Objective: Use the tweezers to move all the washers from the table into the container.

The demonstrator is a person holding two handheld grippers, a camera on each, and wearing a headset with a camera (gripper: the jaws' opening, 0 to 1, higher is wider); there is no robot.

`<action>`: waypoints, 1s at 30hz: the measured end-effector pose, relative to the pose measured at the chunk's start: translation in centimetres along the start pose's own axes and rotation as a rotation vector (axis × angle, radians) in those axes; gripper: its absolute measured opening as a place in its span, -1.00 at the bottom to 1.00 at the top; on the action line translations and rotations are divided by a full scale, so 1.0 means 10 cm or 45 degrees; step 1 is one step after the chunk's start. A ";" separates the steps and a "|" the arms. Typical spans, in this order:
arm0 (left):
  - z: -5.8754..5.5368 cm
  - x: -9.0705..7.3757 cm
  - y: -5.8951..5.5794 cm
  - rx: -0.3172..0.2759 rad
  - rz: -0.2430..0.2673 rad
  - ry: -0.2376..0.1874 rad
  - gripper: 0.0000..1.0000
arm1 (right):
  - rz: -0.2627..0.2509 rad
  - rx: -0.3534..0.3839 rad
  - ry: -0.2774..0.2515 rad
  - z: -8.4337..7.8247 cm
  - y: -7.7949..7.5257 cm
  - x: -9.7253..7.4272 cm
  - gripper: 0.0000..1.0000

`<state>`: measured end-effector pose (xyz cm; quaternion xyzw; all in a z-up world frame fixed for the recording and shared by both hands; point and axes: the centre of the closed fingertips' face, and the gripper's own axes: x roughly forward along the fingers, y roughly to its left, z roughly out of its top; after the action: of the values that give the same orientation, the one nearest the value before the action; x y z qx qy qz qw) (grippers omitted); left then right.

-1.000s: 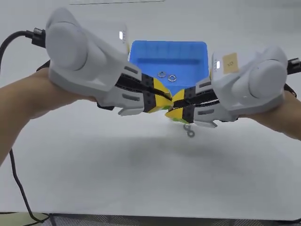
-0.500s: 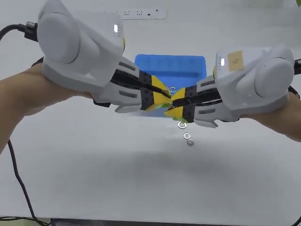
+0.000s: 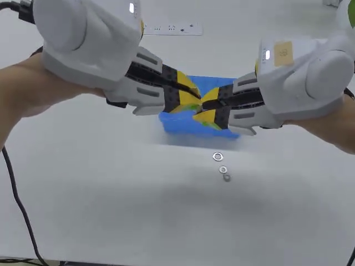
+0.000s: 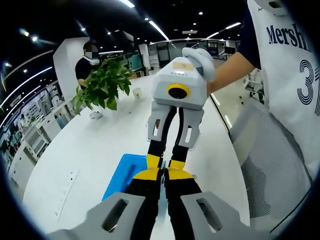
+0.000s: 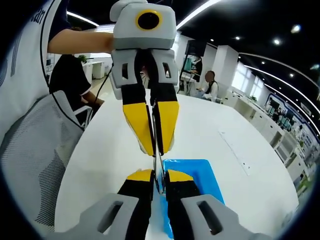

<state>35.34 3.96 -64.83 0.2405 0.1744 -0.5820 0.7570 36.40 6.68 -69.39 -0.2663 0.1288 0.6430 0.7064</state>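
Working with left gripper (image 3: 191, 97) and right gripper (image 3: 206, 112) clenched on the tweezers (image 5: 156, 155), lower squarely over your nearest washer (image 3: 217, 157).

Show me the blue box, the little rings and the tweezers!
blue box (image 3: 173, 123): head view, its front wall near the left corner.
little rings (image 3: 217, 157): head view, the farthest washer of the three.
tweezers (image 5: 158, 163): right gripper view, thin metal stretch between the yellow jaws.

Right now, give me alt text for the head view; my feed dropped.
The left gripper and right gripper meet tongs to tongs above a blue container on a white table. Three washers lie in a short row on the table, nearer the camera than the container.
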 end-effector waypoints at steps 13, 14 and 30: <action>-0.16 0.07 0.37 -0.005 0.024 0.011 -0.86 | -0.024 -0.014 0.020 -0.09 -0.30 0.18 -0.80; -0.19 0.08 0.38 -0.008 0.022 0.014 -0.86 | -0.022 -0.008 0.021 -0.11 -0.32 0.20 -0.80; -0.63 0.31 0.63 -0.076 0.003 0.075 -0.86 | 0.019 0.085 0.056 -0.49 -0.53 0.61 -0.80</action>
<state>42.31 6.37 -70.65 0.2352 0.2138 -0.5683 0.7590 43.23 8.94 -75.52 -0.2557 0.1677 0.6376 0.7071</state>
